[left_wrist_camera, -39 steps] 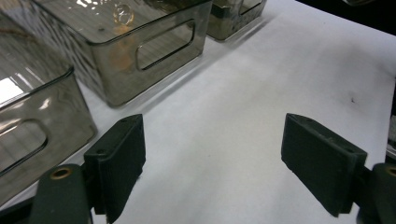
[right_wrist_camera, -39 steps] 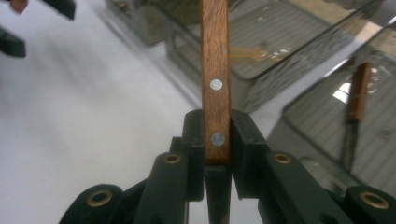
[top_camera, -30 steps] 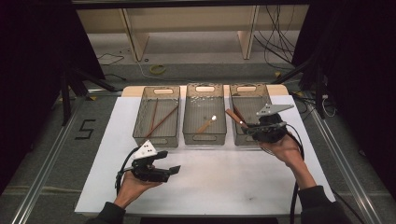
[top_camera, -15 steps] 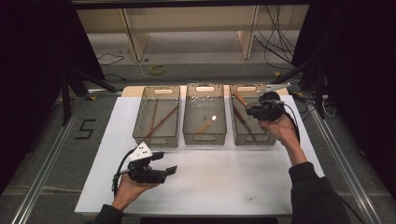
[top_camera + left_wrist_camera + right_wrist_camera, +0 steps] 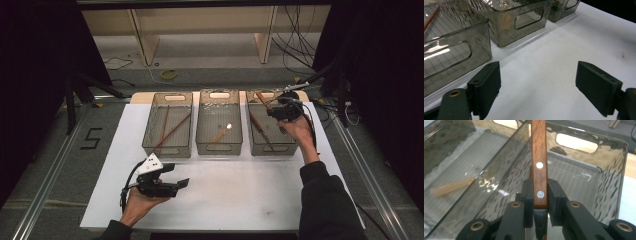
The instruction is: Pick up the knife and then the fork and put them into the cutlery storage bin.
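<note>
1. Right claw [image 5: 541,195] is clamped on a wooden-handled utensil [image 5: 539,157], its pads pressing either side of the riveted brown handle; the part below the pads is hidden, so I cannot tell what kind of utensil it is.
2. Compared with a second ago, this claw [image 5: 280,111] has travelled from the near right corner of the right-hand bin [image 5: 270,147] up to that bin's far end, and the utensil [image 5: 262,97] has gone with it, slanting up toward the bin's far rim.
3. Judging from that shift, the utensil is being carried over the right-hand bin rather than set down; whether it is meant to land there or in the middle bin [image 5: 219,147] is not yet clear.
4. A second brown utensil [image 5: 261,131] lies along the floor of the right-hand bin, a pale one [image 5: 220,134] lies in the middle bin, and thin sticks [image 5: 170,129] lie in the left bin [image 5: 167,150].
5. Left claw [image 5: 176,185] has kept its place low over the white worktop [image 5: 240,200], jaws spread wide with nothing between them [image 5: 537,82], just in front of the bins.
</note>
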The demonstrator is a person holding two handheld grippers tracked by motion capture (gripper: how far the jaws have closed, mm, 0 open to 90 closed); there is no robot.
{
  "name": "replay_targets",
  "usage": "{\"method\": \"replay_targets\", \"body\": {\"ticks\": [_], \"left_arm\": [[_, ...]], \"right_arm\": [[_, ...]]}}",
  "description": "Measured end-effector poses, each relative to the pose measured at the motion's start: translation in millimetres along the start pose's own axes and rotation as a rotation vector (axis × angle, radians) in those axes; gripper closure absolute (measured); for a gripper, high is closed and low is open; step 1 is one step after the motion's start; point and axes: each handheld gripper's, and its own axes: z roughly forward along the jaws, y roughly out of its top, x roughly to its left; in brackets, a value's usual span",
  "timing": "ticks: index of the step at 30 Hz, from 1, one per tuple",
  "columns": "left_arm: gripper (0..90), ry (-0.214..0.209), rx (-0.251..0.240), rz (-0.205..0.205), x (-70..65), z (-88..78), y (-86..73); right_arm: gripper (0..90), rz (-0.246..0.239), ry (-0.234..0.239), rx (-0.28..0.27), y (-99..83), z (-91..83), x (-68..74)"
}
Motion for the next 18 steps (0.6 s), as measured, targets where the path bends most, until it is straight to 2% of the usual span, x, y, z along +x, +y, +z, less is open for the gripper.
{"method": "replay_targets", "body": {"ticks": [3,7,18], "left_arm": [[19.9,0.004,0.009,0.012,-0.1,0.2,-0.5],[19.9,0.002,0.005,0.006,0.9,0.4,-1.0],[19.9,0.004,0.013,0.009,1.0,1.2,-1.7]], "right_arm": [[77.7,0.019,-0.014,0.012,0.0,9.1,-1.4],[77.7,0.031,-0.019,0.022,-0.4,16.0,-1.6],[76.9,0.042,-0.033,0.045,-0.6,29.1,-0.4]]}}
